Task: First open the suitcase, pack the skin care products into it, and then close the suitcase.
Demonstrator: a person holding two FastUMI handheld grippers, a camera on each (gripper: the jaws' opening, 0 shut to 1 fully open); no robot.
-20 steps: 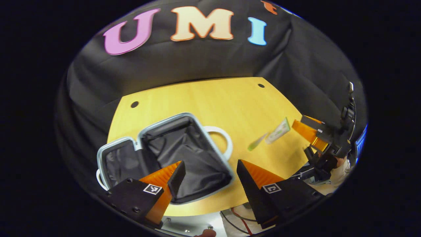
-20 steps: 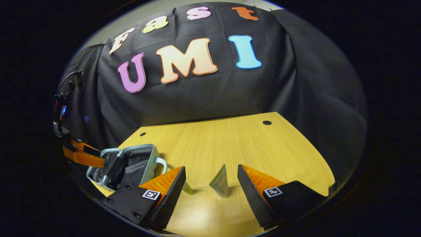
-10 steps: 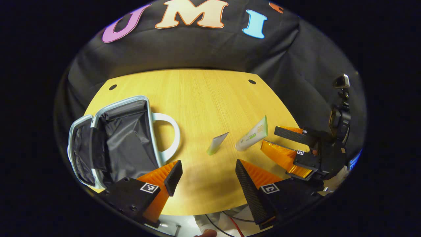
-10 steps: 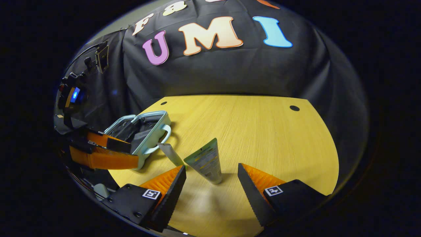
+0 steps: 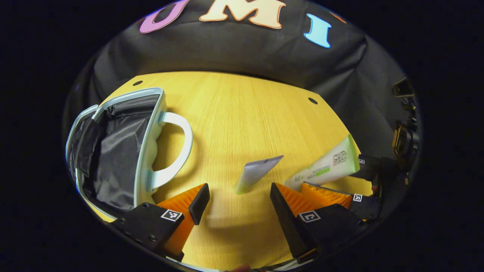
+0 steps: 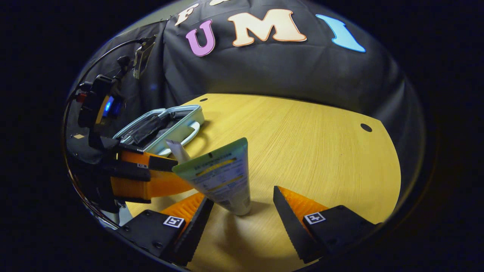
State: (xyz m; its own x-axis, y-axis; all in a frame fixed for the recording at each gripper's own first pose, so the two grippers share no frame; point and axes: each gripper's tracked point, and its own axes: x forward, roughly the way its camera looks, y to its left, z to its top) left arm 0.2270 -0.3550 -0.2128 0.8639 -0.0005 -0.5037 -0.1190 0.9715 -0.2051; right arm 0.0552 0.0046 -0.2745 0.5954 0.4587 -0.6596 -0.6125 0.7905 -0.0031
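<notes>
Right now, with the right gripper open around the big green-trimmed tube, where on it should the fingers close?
Probably on the lower body just above the cap: the large tube stands cap-down, tilted, between the right gripper's open fingers. Closing from its flat sides suits the flattened upper end.

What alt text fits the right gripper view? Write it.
A white-and-green tube stands cap-down on the wooden table between the open right gripper's fingers, untouched. Farther left are the left gripper, a smaller tube and the open suitcase.
</notes>
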